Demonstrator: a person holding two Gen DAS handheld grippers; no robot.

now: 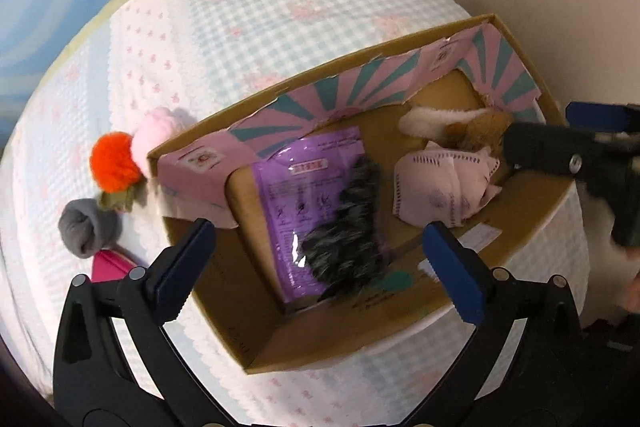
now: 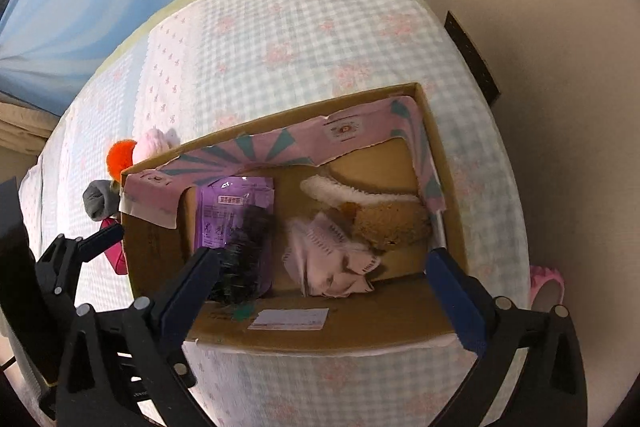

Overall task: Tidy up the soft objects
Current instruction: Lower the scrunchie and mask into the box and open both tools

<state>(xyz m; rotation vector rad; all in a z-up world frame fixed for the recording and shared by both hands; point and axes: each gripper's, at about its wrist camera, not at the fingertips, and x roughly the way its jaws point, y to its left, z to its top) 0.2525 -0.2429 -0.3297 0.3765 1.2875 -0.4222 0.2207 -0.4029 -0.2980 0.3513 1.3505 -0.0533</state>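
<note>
Soft objects are collecting in the open brown cardboard box; a shaggy grey-black fur tuft is lying there, light and squashy, best pinched mid-body. Left gripper and right gripper are both standing wide apart, empty. An orange pompom is waiting outside at nine o'clock.

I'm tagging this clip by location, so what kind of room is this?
Probably a bedroom: the cardboard box sits on what looks like a bed with a gingham, flower-print cover, a pale blue curtain hangs beside it, and soft toys such as an orange pom-pom lie about.

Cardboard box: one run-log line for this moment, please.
left gripper open | right gripper open | cardboard box: grey fluffy piece, pink cloth inside
</note>
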